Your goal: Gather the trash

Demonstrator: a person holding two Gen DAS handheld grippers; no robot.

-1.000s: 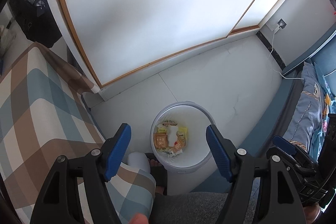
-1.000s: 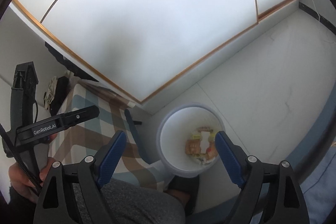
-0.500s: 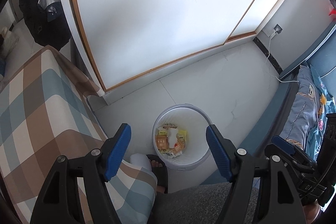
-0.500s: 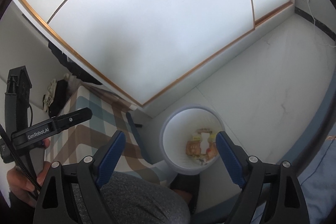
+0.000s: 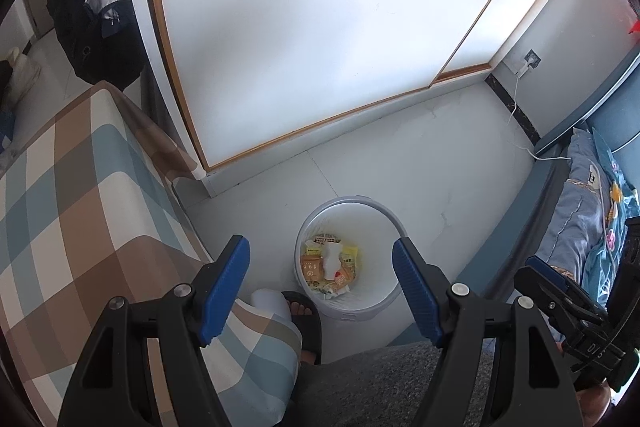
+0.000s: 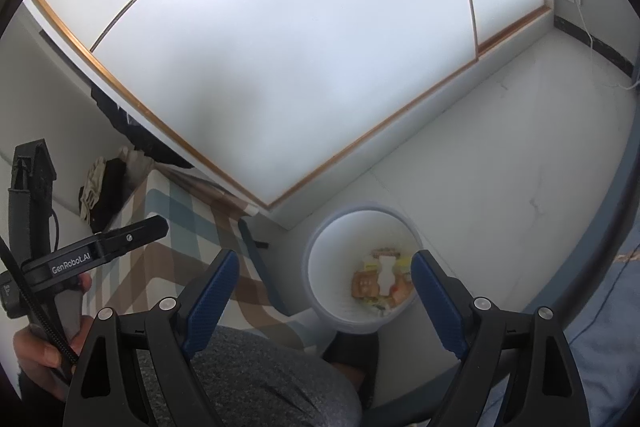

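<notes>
Currently both grippers hang high above the floor, pointing down, neither gripping anything. Left gripper [image 5: 321, 279]: jaws spread wide, blue pads [image 5: 226, 279] bare, nothing between them. Right gripper [image 6: 324, 295]: same, jaws wide apart and empty.

Trash bin [image 5: 384, 219] is white, round, standing on the pale tiled floor [image 5: 440, 147]. In the left wrist view it sits between the two fingers, nearer the right one, whose tip overlaps the rim. In the right wrist view the bin [image 6: 320, 267] also sits between the fingers, again toward the right one.

Trash [image 5: 329, 263] lies at the bottom of the bin: orange and yellow snack wrappers plus a white item on top, possibly a small bottle, too small to tell for sure. Right wrist view shows the same pile [image 6: 382, 281], blurred.

Just left of the bin: a bed or bench with a plaid cover [image 5: 80, 195], brown, blue and white checks. A foot in a black sandal [image 5: 304, 319] rests on the floor next to the bin, touching or nearly touching its base. Grey trouser leg [image 5: 380, 387] at the bottom edge. White sliding wardrobe doors [image 5: 320, 27] with gold trim behind the bin. Blue bedding [image 5: 580, 211] at right.
</notes>
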